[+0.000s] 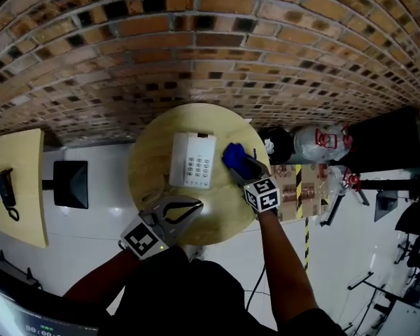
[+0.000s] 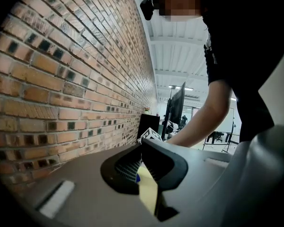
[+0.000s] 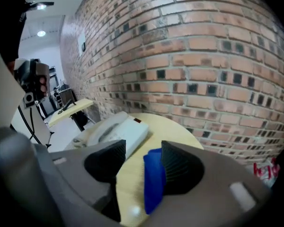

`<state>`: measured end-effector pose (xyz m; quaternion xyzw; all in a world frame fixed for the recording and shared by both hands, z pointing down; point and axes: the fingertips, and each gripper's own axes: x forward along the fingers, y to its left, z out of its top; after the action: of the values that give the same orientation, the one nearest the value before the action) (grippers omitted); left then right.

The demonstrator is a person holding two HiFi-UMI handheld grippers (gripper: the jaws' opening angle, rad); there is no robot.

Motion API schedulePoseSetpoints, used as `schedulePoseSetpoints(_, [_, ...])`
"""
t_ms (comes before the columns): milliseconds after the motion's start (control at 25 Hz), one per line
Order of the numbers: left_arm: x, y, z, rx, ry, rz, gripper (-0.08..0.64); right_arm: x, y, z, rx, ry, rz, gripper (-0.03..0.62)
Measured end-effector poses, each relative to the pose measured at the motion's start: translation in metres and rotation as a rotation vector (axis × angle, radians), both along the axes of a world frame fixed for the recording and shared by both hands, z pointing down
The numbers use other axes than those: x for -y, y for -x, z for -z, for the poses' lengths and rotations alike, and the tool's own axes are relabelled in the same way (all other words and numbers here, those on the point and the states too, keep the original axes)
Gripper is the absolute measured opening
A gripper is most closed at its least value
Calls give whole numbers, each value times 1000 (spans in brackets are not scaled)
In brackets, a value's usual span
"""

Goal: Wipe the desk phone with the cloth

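Centrally on the table (image 1: pixel 150 152) sits the desk phone (image 1: pixel 193 159), the blue cloth (image 1: pixel 235 158) just beside it between the right gripper's (image 3: pixel 143 145) open jaws, touching 1 pad. A shallow pinch could drop it mid-wipe; the left gripper (image 1: pixel 196 205), closed and empty, steadies nothing, so the phone may slide.

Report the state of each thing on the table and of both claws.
Desk phone: handset on its cradle.
Cloth: bunched beside the phone, not gripped.
Right claw: open, cloth between its jaws.
Left claw: shut, empty.
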<state>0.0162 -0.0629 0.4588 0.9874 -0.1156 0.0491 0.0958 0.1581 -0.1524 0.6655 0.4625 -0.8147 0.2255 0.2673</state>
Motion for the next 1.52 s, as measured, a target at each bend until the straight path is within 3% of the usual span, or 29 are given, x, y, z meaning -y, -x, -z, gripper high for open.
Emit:
schedulePoseSetpoints(80, [7, 3, -3, -7, 5, 2, -8, 5, -8, -28, -28, 59, -9, 224])
schedulePoseSetpoints(160, [13, 6, -8, -6, 17, 3, -8, 9, -13, -56, -39, 130, -12, 277])
schedulePoseSetpoints(440, [21, 13, -14, 17, -1, -20, -8, 7, -35, -124, -145, 328, -31, 275])
schedulePoseSetpoints(480, [22, 14, -14, 18, 3, -15, -8, 7, -35, -127, -166, 330, -16, 256])
schedulePoseSetpoints(560, [26, 18, -17, 19, 26, 1, -8, 6, -31, -128, -191, 326, 5, 124])
schedulePoseSetpoints(640, [29, 20, -19, 14, 39, 11, -8, 4, -26, -127, -196, 325, 15, 97])
schedulePoseSetpoints(760, [31, 23, -18, 7, 37, 21, -8, 9, -9, -111, -180, 280, 54, 94])
schedulePoseSetpoints(880, [32, 27, -15, -5, 39, 40, -8, 33, 20, -71, -136, 160, 103, 94])
schedulePoseSetpoints(1080, [28, 35, -11, -10, 40, 66, -8, 91, 79, -18, -104, 17, 254, 94])
schedulePoseSetpoints(1280, [24, 46, -10, -13, 33, 89, -8, 115, 113, -36, -147, 72, 363, 94])
schedulePoseSetpoints(1520, [27, 60, -17, -28, 74, 138, -8, 84, 132, -55, -164, 113, 468, 94])
